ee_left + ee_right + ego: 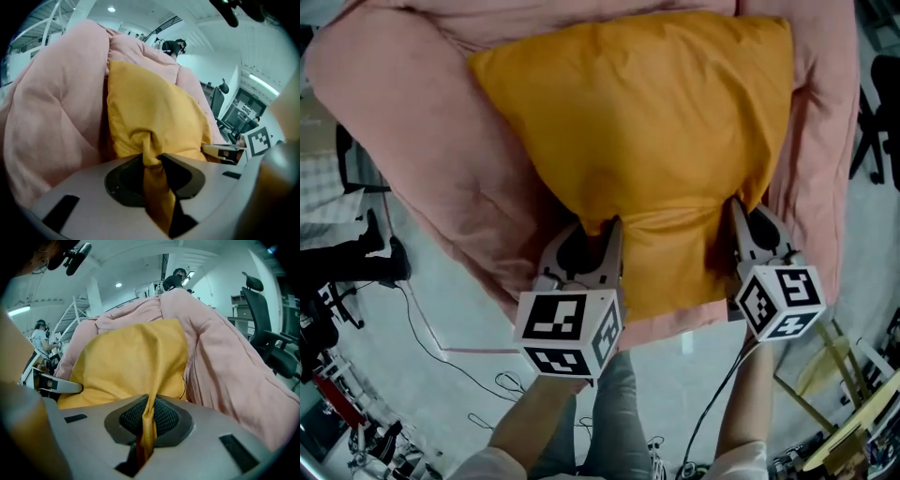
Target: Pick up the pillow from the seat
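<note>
A mustard-yellow pillow (637,122) lies on a pink padded seat (403,122). My left gripper (605,230) is shut on a thick fold of the pillow's near edge (150,154), which bunches between its jaws. My right gripper (739,211) is shut on a thin pinch of the same edge (149,418) further right. Both grippers sit at the seat's front, marker cubes toward me. In the left gripper view the right gripper (234,151) shows at the right, against the pillow (150,108). The pillow (136,357) fills the middle of the right gripper view.
The pink seat (225,357) wraps round the pillow on both sides. Black office chairs (267,333) stand to the right. Cables (441,347) run over the grey floor below the seat. Wooden frames (834,375) lean at the lower right. A person (40,336) stands far left.
</note>
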